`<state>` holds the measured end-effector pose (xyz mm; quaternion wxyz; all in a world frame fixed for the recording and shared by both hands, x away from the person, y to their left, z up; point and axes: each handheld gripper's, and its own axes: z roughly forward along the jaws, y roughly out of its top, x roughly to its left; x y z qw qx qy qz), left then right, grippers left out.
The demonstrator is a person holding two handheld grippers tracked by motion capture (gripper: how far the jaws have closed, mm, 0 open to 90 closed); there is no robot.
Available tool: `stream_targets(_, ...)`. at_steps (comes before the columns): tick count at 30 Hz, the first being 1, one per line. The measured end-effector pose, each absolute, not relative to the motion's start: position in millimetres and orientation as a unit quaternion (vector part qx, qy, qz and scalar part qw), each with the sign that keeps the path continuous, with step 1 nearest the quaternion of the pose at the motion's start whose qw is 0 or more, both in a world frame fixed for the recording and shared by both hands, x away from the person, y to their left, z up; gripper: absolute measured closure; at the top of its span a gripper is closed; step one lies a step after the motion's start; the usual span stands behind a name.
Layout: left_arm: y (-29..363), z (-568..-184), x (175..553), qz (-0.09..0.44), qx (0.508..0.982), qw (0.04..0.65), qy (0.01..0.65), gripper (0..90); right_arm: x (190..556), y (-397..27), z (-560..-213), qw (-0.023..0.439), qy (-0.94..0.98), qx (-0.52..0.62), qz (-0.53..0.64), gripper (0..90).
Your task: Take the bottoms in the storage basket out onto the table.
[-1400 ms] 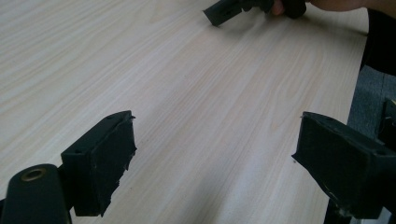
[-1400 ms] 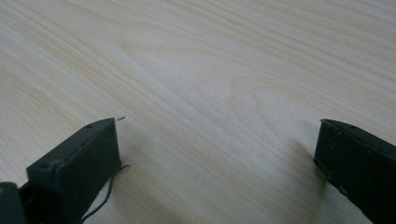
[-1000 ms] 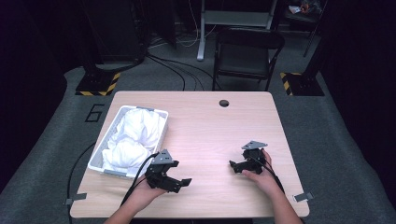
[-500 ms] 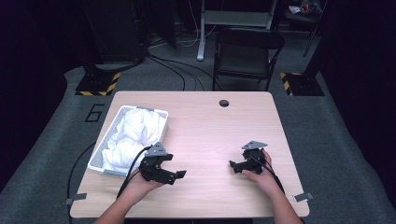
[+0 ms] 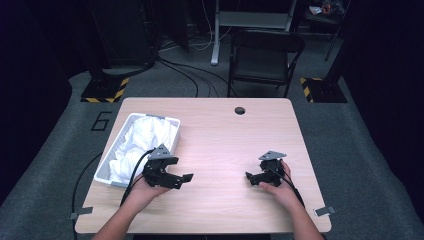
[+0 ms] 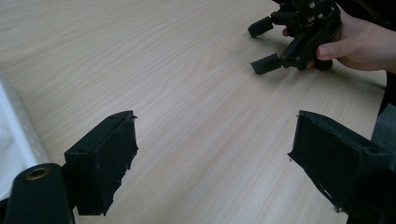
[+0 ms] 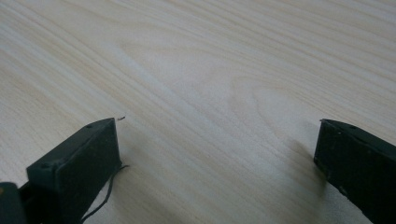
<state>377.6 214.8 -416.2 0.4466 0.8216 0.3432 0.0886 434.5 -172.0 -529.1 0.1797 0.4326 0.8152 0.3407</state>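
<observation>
A white mesh basket (image 5: 153, 117) at the table's left holds crumpled white cloth (image 5: 141, 141). My left gripper (image 5: 184, 179) hovers just right of the basket's near corner, jaws open and pointing right, with nothing between them. In the left gripper view the left gripper (image 6: 212, 154) spans bare wood, and the basket's rim (image 6: 21, 126) with a sliver of cloth (image 6: 5, 158) sits at the left edge. My right gripper (image 5: 251, 179) rests low over the table's right half, open and empty, pointing left. The right gripper (image 7: 215, 158) frames bare tabletop.
The light wooden table (image 5: 220, 135) has a round cable hole (image 5: 240, 110) near its far edge. A dark folding chair (image 5: 265, 55) stands beyond it. In the left gripper view the other gripper (image 6: 299, 37) and the hand on it sit at the upper right.
My left gripper has moved away from the near edge and leftward, closer to the basket's near corner. The right gripper has stayed put.
</observation>
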Motion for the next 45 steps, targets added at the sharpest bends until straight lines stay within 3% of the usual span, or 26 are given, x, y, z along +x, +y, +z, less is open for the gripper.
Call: stream_targets(45, 289.8, -370.0, 423.0, 0.156, 0.775, 0.437, 0.429, 11.6, 434.5, -171.9, -529.0, 0.181, 0.815, 0.433, 0.34, 0.0)
